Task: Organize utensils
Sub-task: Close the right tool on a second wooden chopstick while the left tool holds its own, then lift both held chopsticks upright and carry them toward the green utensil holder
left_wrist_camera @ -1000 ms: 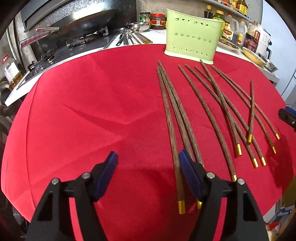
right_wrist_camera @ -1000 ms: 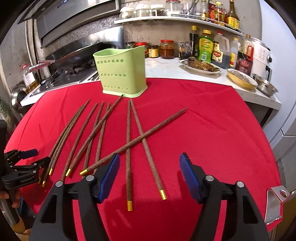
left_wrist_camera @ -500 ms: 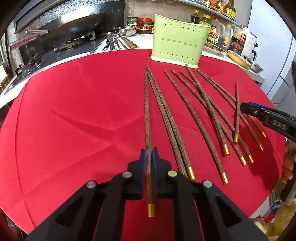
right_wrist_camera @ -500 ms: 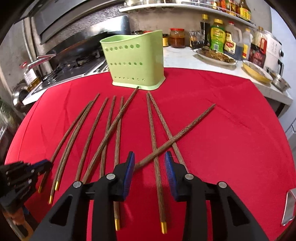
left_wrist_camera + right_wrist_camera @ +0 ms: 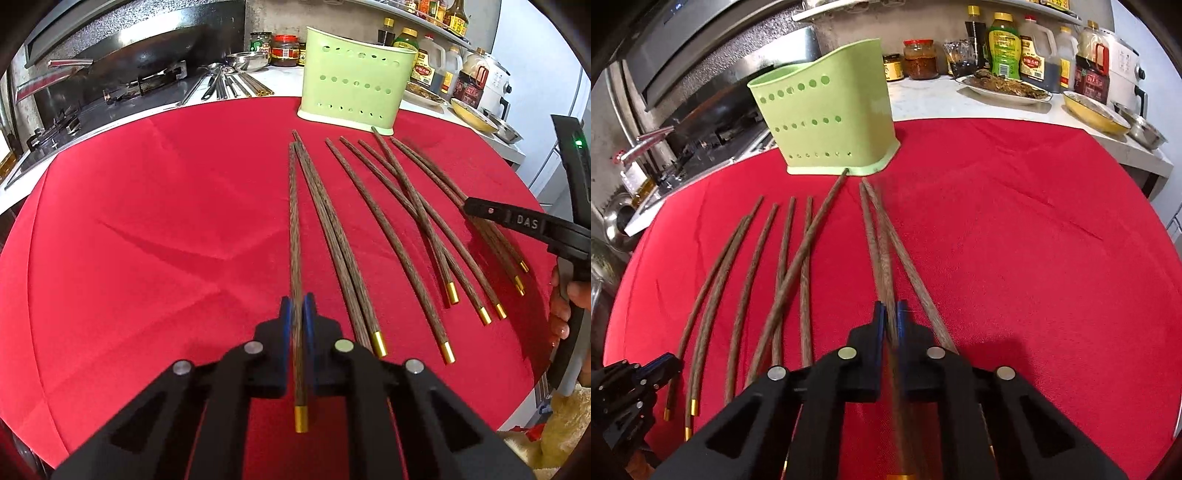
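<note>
Showing only from the left wrist, a hand [image 5: 561, 310] holds the right gripper [image 5: 471, 206].

Each gripper, the left gripper [image 5: 296, 314] and the right gripper [image 5: 891, 317] alike, is a black plastic clamp with blue pads on its fingers and round silver rivets along its arms. In the left view the right one's side bears pale raised letters "DAS" and a small green light.

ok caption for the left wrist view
Left gripper shut on one wooden chopstick, green utensil holder beyond on red cloth.
</note>
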Demonstrator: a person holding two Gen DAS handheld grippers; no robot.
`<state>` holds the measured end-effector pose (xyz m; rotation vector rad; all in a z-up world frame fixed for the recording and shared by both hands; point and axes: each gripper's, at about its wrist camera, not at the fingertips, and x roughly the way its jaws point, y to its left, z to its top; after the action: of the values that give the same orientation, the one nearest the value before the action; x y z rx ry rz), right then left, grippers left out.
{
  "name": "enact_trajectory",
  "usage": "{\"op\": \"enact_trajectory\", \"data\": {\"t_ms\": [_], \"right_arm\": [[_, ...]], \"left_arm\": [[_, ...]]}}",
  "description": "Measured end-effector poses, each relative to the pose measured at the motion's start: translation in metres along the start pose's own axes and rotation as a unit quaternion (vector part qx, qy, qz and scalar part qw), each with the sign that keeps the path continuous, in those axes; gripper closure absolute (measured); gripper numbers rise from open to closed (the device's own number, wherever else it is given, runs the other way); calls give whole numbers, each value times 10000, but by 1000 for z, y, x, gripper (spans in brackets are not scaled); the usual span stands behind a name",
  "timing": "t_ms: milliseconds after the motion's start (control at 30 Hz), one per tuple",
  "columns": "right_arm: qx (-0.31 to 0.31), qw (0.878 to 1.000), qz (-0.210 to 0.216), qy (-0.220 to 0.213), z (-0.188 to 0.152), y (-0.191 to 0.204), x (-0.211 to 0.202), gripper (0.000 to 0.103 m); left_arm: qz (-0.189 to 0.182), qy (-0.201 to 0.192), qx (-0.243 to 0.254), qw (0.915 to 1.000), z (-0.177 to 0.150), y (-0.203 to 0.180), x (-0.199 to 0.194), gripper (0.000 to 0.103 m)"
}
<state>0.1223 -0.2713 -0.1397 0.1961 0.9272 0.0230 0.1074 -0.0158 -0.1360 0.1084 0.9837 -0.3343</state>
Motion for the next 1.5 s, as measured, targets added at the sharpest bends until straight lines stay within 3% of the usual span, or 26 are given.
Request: {"op": "enact_trajectory", "data": {"t_ms": [300, 433, 633, 700, 800, 1067, 1167, 1300, 1500], "right_arm": [[-284, 9987, -254, -347, 8, -21, -32, 96], [-535, 9967, -603, -85, 11, -47, -22, 96], [-478, 9968, -636, 86, 4, -70, -4, 93], [-411, 9971, -632, 36, -1, -73, -7, 84], [-433, 9977, -526, 5, -13, -70, -15, 63], [-533, 9967, -598, -151, -48, -64, -40, 63], [-507, 9970, -547, -227, -59, -68, -48, 63], [-491, 9964, -598, -332, -74, -72, -58, 63], [-477, 9959, -589, -486, -83, -74, -64, 71]], "left_arm": [[111, 22, 1, 9999, 1, -3, 0, 96], [56, 39, -72, 10000, 1, 0, 0, 96], [37, 24, -95, 9999, 0, 1, 0, 96], [29, 29, -96, 9999, -3, 2, -2, 96], [-1, 62, -67, 10000, -10, 1, -9, 96], [278, 4, 320, 9991, -35, -16, -23, 96], [218, -20, 325, 9992, -40, -18, -30, 96], [227, -84, 427, 9988, -47, -22, -34, 79], [237, -102, 456, 9986, -54, -23, -36, 78]]}}
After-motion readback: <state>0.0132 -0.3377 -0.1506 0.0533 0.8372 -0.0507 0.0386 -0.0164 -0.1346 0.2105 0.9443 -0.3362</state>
